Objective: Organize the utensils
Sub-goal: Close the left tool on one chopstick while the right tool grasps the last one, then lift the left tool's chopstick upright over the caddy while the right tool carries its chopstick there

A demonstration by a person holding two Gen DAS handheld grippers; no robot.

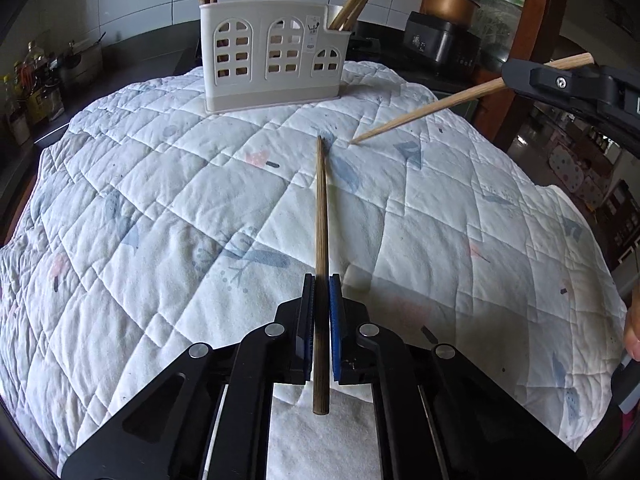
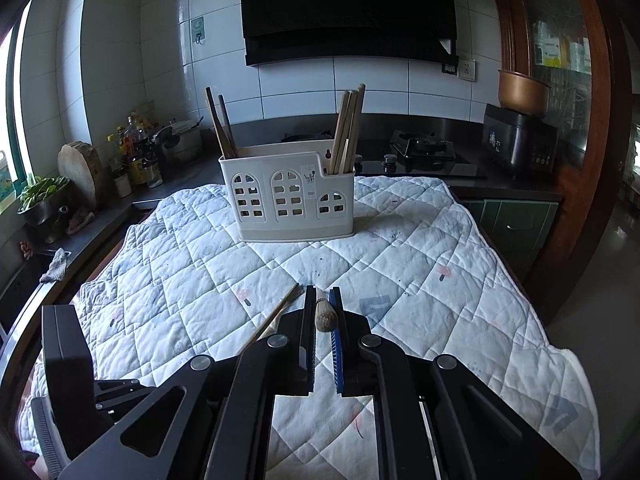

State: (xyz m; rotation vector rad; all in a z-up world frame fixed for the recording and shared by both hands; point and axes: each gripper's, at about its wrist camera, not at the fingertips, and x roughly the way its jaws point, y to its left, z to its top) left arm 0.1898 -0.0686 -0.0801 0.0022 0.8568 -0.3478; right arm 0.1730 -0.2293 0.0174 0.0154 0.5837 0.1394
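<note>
Left gripper (image 1: 321, 300): clamped on dark chopstick (image 1: 321, 216), tip over quilt (image 1: 160, 208). Right gripper (image 2: 323, 312): clamped on pale chopstick (image 1: 424, 114), seen end-on. Utensil caddy (image 2: 288, 194): chopstick bundles (image 2: 349, 128), tops cropped in left view.

A home kitchen: gas hob (image 2: 424, 148), range hood (image 2: 348, 12), tiled wall (image 2: 296, 84), rice cooker (image 2: 520, 140), oil bottles (image 2: 136, 148).
</note>
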